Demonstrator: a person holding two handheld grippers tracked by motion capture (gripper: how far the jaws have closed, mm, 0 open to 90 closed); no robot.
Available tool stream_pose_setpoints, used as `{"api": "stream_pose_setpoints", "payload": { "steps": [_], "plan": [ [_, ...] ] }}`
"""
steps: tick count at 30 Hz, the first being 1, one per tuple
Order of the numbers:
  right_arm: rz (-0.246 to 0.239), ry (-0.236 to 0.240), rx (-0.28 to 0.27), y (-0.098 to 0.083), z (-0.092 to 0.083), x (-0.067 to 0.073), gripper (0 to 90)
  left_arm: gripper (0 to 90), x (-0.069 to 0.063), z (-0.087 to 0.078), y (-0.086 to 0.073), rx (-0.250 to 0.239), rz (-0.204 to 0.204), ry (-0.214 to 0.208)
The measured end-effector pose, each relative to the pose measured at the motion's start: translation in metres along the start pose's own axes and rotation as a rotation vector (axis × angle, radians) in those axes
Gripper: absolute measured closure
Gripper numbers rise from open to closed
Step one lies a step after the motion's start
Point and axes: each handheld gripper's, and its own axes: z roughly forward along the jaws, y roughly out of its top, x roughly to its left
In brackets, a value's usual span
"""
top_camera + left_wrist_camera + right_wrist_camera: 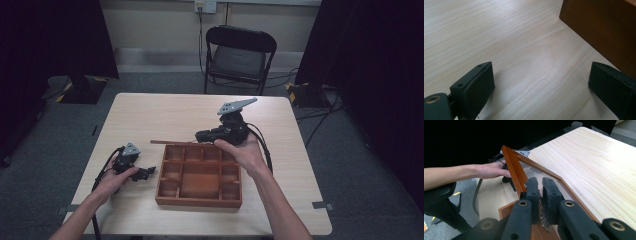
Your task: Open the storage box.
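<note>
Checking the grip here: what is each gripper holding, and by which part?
The right gripper clamps the glazed brown wooden lid frame by its near edge; the left gripper is open and holds nothing.

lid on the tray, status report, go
Right tool shut on the glass-paned lid, lifted at the wooden tray's far edge. Left tool open, beside the tray. Nothing in the way.

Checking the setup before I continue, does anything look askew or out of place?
Yes: the box's glazed lid is raised, clamped at one edge by the right gripper above the wooden compartment box.
</note>
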Motion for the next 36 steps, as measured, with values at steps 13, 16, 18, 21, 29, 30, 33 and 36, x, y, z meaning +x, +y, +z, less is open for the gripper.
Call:
{"api": "stream_pose_setpoints", "payload": {
  "steps": [13,16,18,21,29,30,33,36],
  "plan": [
    [-0.002,0.002,0.006,0.0003,0.0000,-0.0002,84.3,5.8,0.0000,0.0000,0.0000,0.000,0.000,0.000],
    [-0.002,0.002,0.007,0.0005,0.0000,-0.0002,84.3,5.8,0.0000,0.0000,0.0000,0.000,0.000,0.000],
    [-0.001,0.003,0.007,0.0007,0.0000,-0.0004,84.3,5.8,0.0000,0.0000,0.0000,0.000,0.000,0.000],
    [-0.001,0.003,0.008,0.0007,0.0000,-0.0004,84.3,5.9,0.0000,0.0000,0.0000,0.000,0.000,0.000],
    [0.001,0.008,0.007,0.0004,0.0000,-0.0008,84.3,5.8,-0.0002,0.0002,-0.0001,0.000,-0.004,-0.003],
    [0.002,0.008,0.007,0.0004,-0.0001,-0.0008,84.3,5.8,-0.0002,0.0002,-0.0001,0.000,-0.004,-0.003],
    [0.002,0.007,0.006,0.0004,0.0000,-0.0008,84.3,5.8,0.0000,0.0000,0.0000,0.000,0.000,0.000],
    [0.002,0.007,0.008,0.0005,0.0000,-0.0007,84.3,5.8,0.0000,0.0000,0.0000,0.000,-0.001,0.000]
  ]
}}
